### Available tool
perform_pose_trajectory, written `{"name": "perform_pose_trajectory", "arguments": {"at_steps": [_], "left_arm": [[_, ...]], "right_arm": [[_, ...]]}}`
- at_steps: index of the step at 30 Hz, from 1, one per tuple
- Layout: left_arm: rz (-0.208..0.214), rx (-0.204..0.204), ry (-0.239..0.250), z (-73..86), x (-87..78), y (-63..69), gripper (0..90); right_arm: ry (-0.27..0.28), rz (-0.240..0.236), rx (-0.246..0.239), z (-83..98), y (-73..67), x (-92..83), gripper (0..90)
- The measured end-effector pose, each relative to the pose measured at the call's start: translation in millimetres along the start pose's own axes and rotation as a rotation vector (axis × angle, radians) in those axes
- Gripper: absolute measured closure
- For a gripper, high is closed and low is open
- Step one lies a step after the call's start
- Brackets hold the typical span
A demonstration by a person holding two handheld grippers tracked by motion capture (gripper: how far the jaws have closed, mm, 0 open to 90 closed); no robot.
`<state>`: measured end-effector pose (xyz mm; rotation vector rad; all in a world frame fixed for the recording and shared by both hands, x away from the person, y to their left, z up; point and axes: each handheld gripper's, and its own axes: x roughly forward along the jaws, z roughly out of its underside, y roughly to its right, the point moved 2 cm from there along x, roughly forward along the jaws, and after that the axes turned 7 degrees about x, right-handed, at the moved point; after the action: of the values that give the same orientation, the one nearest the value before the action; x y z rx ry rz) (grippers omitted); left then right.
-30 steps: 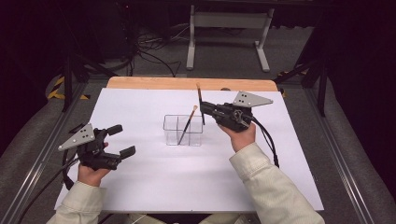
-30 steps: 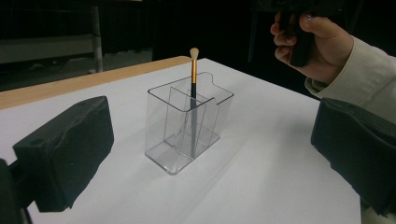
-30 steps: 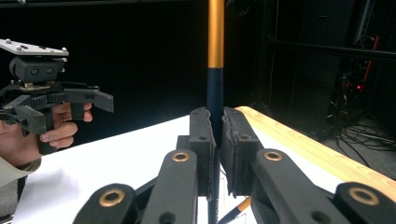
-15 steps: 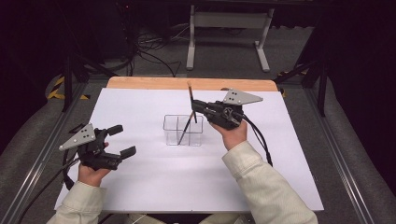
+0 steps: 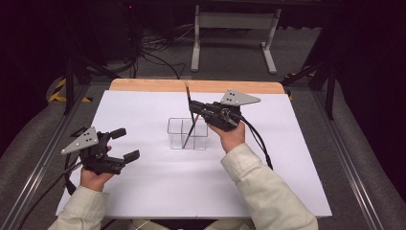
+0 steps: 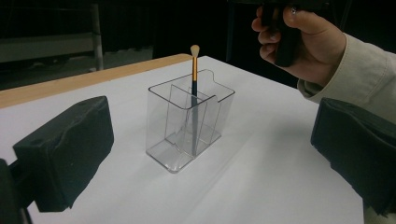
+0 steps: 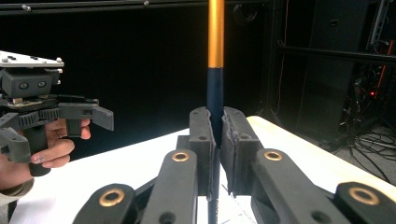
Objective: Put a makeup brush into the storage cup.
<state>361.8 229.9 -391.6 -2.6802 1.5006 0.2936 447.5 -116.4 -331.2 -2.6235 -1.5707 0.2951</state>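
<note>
Notably, right gripper [image 5: 195,107] at frame centre was clamped on brush [image 7: 215,70], shaft near-upright w/ lower end inside clear organizer [image 5: 187,134] directly below; left gripper [image 5: 123,143], jaws apart, lower left.

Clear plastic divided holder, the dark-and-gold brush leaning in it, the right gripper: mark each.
Clear plastic divided holder [image 6: 161,116], left gripper view, front wall.
Dark-and-gold brush [image 6: 194,70], left gripper view, gold band.
Right gripper [image 7: 216,140], right gripper view, between its tips.

No legible text or labels anywhere.
</note>
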Motion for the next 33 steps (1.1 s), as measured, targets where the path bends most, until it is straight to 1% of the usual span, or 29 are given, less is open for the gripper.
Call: {"name": "perform_pose_trajectory", "arguments": {"at_steps": [4, 8, 13, 19, 22, 33], "left_arm": [[0.0, -0.002, 0.004, -0.2, -0.2, 0.2, 0.1], [0.008, -0.001, 0.0, -0.1, 0.5, 0.3, 0.1], [0.008, -0.001, 0.0, -0.1, 0.2, 0.6, 0.1], [0.007, 0.002, 0.001, 0.0, -0.5, 0.6, 0.1], [0.006, 0.001, -0.001, 0.5, -0.6, 0.2, 0.1], [0.012, -0.001, -0.009, 1.1, 0.5, 0.3, 0.2]], "right_arm": [[-0.002, 0.0, -0.001, -0.1, -1.7, 3.7, 83.1], [-0.023, -0.005, 0.014, 5.6, -1.3, 8.2, 83.1], [-0.041, 0.004, 0.019, 11.5, 0.8, 13.5, 83.1], [-0.053, 0.017, 0.023, 16.4, 4.5, 17.1, 83.1], [-0.066, 0.023, 0.037, 23.7, 8.6, 20.1, 83.1], [-0.098, 0.035, 0.058, 39.8, 15.5, 27.2, 83.1]]}}
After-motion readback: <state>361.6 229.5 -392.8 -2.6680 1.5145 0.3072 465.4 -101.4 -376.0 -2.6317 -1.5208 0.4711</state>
